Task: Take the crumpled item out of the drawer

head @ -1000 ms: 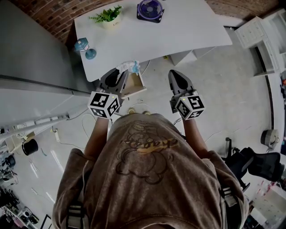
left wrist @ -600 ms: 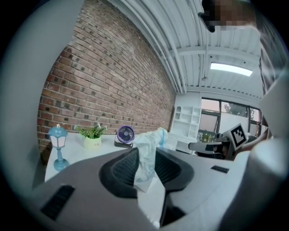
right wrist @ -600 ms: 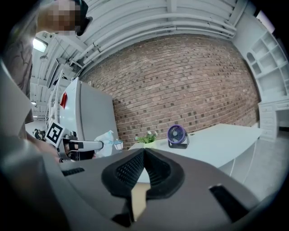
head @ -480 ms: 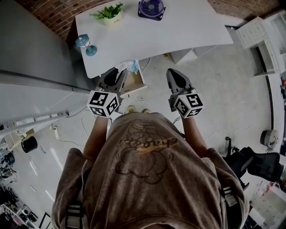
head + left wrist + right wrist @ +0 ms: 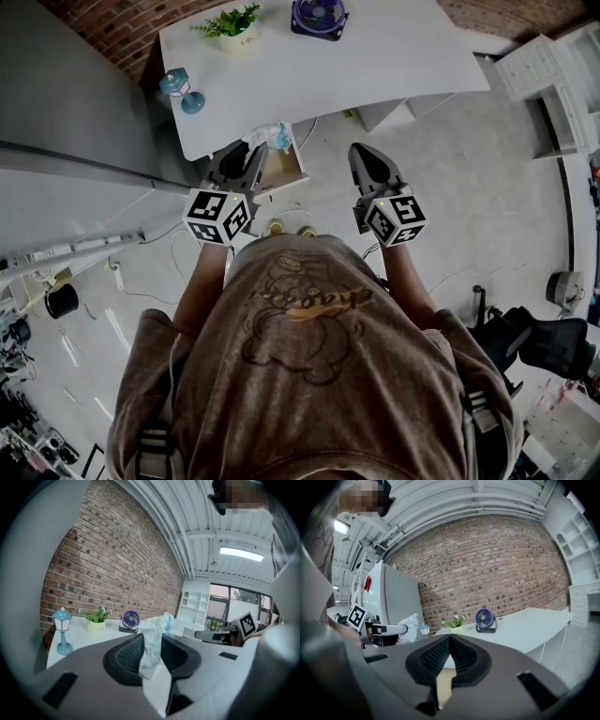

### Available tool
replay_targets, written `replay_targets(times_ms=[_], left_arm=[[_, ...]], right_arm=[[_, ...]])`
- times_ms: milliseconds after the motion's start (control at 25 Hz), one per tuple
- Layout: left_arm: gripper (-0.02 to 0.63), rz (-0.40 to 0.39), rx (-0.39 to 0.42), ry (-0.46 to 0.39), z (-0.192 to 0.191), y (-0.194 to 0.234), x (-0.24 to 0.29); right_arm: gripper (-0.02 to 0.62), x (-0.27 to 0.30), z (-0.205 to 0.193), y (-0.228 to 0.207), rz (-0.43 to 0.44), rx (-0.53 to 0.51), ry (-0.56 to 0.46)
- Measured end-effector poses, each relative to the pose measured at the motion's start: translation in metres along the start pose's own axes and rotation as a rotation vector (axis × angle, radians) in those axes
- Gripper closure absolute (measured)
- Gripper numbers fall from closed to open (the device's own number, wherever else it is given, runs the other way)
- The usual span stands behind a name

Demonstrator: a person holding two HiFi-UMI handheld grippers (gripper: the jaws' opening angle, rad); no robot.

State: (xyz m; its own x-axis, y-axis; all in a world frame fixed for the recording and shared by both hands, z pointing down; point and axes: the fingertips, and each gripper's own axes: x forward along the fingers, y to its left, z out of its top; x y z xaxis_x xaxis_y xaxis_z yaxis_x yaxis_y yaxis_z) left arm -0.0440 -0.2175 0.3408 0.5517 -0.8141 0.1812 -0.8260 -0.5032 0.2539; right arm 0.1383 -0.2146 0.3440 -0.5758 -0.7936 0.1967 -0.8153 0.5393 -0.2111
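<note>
Torso in a brown printed shirt (image 5: 309,366) fills the near edge of the head view, both arms out ahead. Left gripper (image 5: 251,156) is clamped narrow on the crumpled wrapper (image 5: 273,139), white with pale blue print. It is pinched low, so the bulk sticks up past the tips. It looks lifted clear, hanging over the far end of the open drawer (image 5: 284,176) at the near lip of the white table (image 5: 375,66), likely so it comes away without snagging. Right gripper (image 5: 367,161), well apart to the right, has jaws together on nothing, probably just idle.

Only the head view gives the drawer: pulled out, tan inside, contents not readable. Only the left gripper view shows the pads biting the wrapper, and its top standing above the tabletop behind. Right gripper view shows its own jaws meeting empty, with the wrapper small at far left.

Farther on the table: blue lamp (image 5: 177,91) at left, potted plant (image 5: 228,25), purple fan (image 5: 317,17), then brick wall (image 5: 103,28). Grey fridge (image 5: 66,112) stands left.
</note>
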Motion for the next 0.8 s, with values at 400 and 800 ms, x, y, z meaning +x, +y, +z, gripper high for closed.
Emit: replay_targets(times_ms=[400, 800], left_arm=[[0.508, 0.012, -0.019, 0.015, -0.007, 0.006, -0.004], [0.506, 0.019, -0.033, 0.026, -0.011, 0.010, -0.007]], right_arm=[[0.598, 0.001, -0.001, 0.002, -0.017, 0.019, -0.007], [0.598, 0.000, -0.005, 0.004, -0.025, 0.027, -0.004]])
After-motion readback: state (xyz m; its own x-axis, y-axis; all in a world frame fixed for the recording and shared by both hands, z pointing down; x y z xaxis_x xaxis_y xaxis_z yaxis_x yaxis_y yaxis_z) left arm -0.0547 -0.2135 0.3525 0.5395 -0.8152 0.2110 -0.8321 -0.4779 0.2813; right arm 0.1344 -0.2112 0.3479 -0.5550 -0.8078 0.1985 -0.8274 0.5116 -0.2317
